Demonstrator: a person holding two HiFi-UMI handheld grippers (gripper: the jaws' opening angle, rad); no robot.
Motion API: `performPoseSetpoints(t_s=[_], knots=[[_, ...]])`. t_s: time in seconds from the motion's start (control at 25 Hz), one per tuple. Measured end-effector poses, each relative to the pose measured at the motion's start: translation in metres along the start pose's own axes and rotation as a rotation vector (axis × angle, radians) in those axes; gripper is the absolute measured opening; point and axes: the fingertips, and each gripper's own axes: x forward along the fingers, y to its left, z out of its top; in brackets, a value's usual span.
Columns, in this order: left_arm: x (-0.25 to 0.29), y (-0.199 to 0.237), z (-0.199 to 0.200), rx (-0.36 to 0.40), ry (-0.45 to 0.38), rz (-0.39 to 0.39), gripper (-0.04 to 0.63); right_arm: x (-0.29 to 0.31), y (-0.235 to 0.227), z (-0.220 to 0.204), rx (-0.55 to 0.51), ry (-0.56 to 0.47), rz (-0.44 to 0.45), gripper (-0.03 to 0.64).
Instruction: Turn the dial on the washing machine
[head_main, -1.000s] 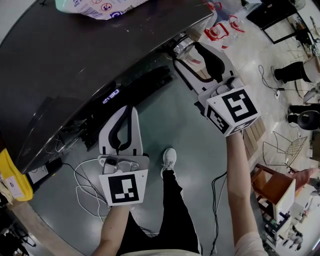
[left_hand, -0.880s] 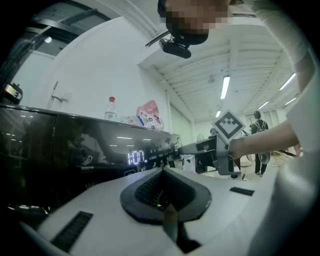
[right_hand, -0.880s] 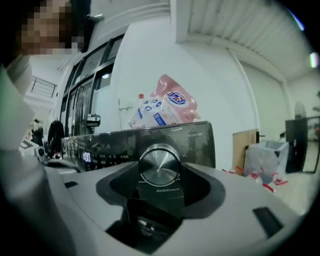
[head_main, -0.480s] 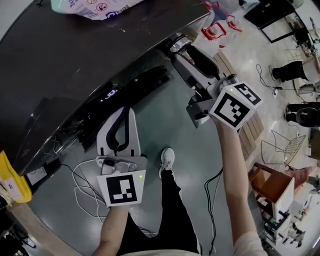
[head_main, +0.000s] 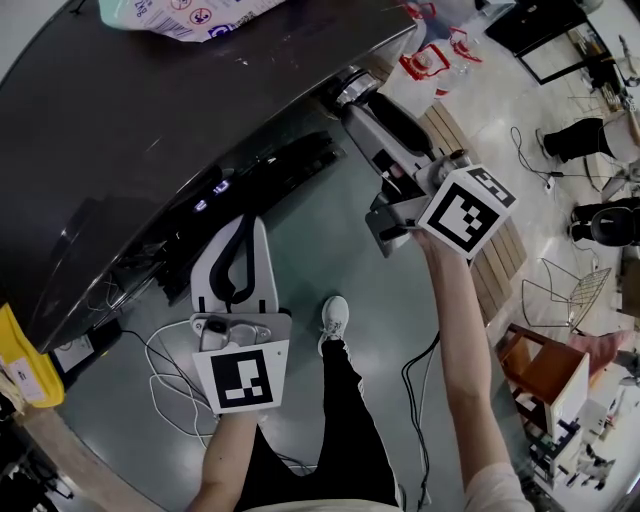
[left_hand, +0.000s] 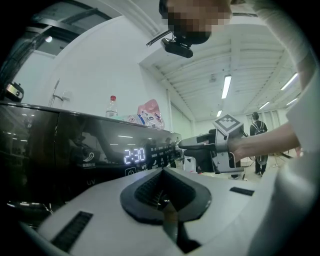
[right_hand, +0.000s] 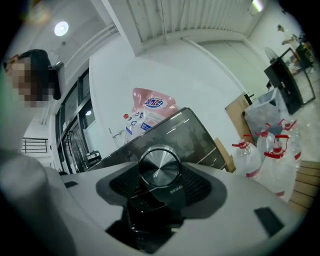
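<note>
The washing machine is dark, with a lit display reading 2:30 on its front panel. Its round metal dial sits at the panel's right end. My right gripper is shut on that dial, one dark pad on each side of it; in the head view the right gripper reaches up to the panel edge. My left gripper hangs just short of the panel's middle, shut, nothing between its fingertips.
A detergent bag lies on the machine's top. Water bottles stand to the right of the machine. Cables run over the floor by my leg and shoe. A wooden stool stands at right.
My right gripper has rolled about its own axis while on the dial, its marker cube turning. The panel lights have changed. The left gripper has barely moved.
</note>
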Motion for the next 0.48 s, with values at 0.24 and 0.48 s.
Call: performPoseSetpoints(t_s=[0.24, 0.48], knots=[[-0.001, 0.002, 0.009, -0.018, -0.027, 0.016, -0.002, -0.013, -0.006, 0.015, -0.016, -0.064, -0.092, 0.264], [-0.021, 0.002, 0.071, 0.000, -0.090, 0.008, -0.002, -0.055, 0.057, 0.080, -0.244, -0.131, -0.163, 0.262]])
